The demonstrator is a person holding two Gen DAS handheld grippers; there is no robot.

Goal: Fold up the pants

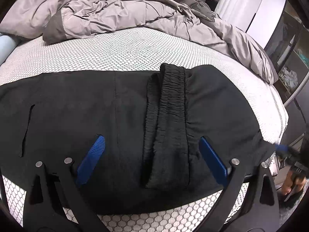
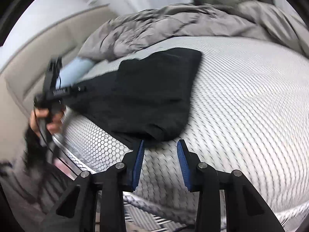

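1. Lying across the near edge of the bed (image 1: 135, 54), the black pants (image 1: 119, 104) are spread flat on the white honeycomb-patterned mattress cover, folded lengthwise, with the gathered elastic waistband (image 1: 170, 116) doubled back on top as a ridge running from the near edge toward the middle.
2. Your left gripper (image 1: 152, 145) hangs over the pants with its jaws wide; one blue pad sits left of the waistband, the other right of it, so the band lies between them. From this view you cannot tell whether the tips touch the cloth.
3. Your right gripper (image 2: 160, 145) is at the pants' end (image 2: 154, 89) nearest the bed's corner. Its jaws stand narrow but apart, nothing pinched between the pads; the left fingertip (image 2: 142, 145) is just at the dark hem, the right one over bare mattress cover. This view is motion-blurred.
4. Your left hand (image 2: 45, 119) shows in the right wrist view, gripping its tool's handle off the near edge.
5. A rumpled grey duvet (image 1: 119, 9) is heaped along the far edge, well apart from the pants.
6. A pale blue roll (image 2: 75, 71) lies by the far-left end of the pants, under the duvet's edge.
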